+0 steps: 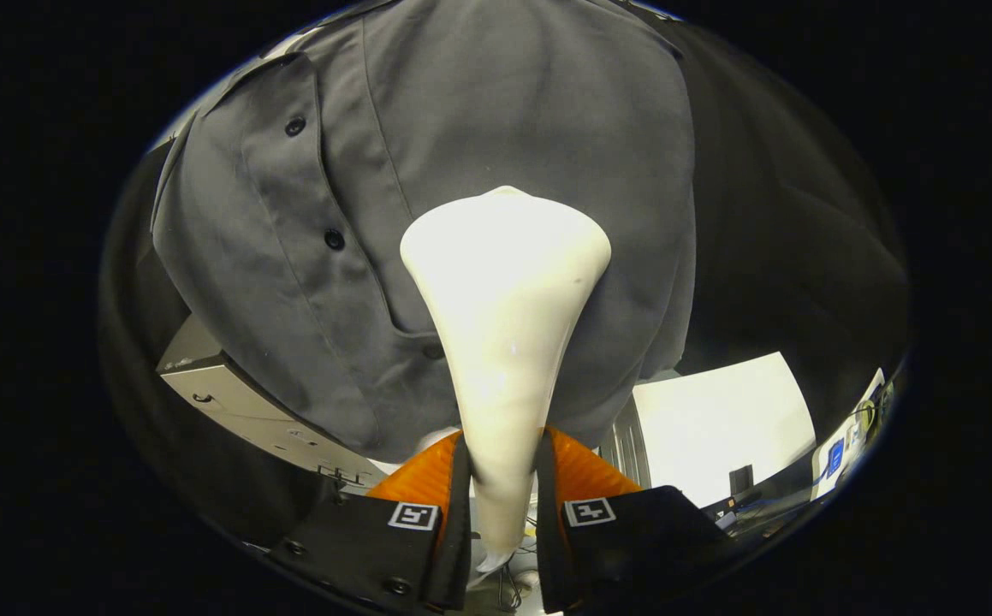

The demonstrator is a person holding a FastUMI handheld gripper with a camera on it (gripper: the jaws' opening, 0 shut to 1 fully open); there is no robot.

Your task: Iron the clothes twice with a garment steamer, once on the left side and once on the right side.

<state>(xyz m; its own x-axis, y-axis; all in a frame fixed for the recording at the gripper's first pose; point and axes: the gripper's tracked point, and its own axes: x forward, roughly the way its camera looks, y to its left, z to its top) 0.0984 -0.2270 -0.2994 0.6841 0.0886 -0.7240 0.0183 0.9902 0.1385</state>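
Note:
A grey button-up shirt (496,128) hangs just ahead, its button placket (324,222) running down to the left of the steamer. My gripper (502,466) is shut on the narrow handle of a white garment steamer (504,308). The steamer widens upward from between the fingers, and its broad head lies against the shirt's front, right of the placket. Both fingers press on the handle's sides.
A grey metal box (230,398) stands below the shirt's left hem. A white panel (718,419) shows beyond the right finger, with small items and cables (842,445) farther right. Dark cloth hangs to the right of the shirt.

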